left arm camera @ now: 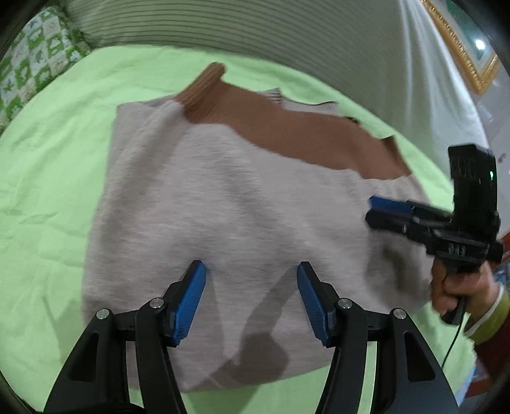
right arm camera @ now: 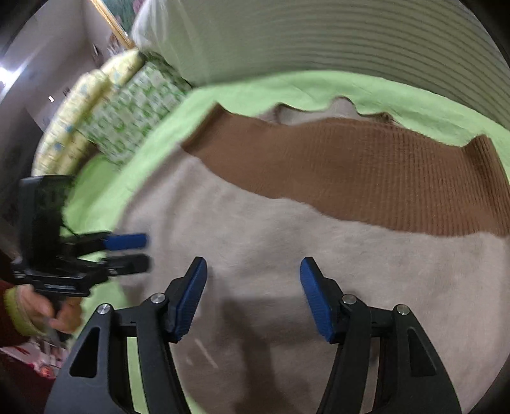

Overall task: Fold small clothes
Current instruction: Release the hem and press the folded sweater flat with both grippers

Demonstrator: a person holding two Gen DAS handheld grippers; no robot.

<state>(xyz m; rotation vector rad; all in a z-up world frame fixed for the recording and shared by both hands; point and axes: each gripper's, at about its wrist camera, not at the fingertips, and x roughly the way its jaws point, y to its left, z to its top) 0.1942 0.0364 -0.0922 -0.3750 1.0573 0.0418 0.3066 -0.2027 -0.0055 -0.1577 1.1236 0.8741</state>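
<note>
**A:** Where's the garment? The beige sweater point(left arm camera: 223, 207) with the brown ribbed band point(left arm camera: 287, 127) lies spread on the green bed sheet point(left arm camera: 47, 175), partly folded by the look of it, near edge towards us, brown band on the far side.

**B:** And the step in hand, I'd judge, is taking the near edge to fold it over. To do it well, both grippers should come down on that edge well apart, pinch every layer, then carry it level so the fold lands square against the brown band.

**A:** The left gripper point(left arm camera: 251, 286) has its jaws spread, nothing between them, only sweater beneath. The right gripper point(right arm camera: 253, 283) is the same, though its jaws are closing a little; they pinch nothing yet.

**B:** Around it?

**A:** A striped grey cushion point(left arm camera: 223, 28) runs along the far side of the bed, a green patterned pillow point(left arm camera: 35, 63) sits in the corner, and a gilt picture frame point(left arm camera: 462, 54) hangs beyond.

**B:** What's in the way?

**A:** Little. The cushion sits close behind the band, so a long throw could bunch there. The pictures are blurred, so the exact edge is hard to tell.
</note>
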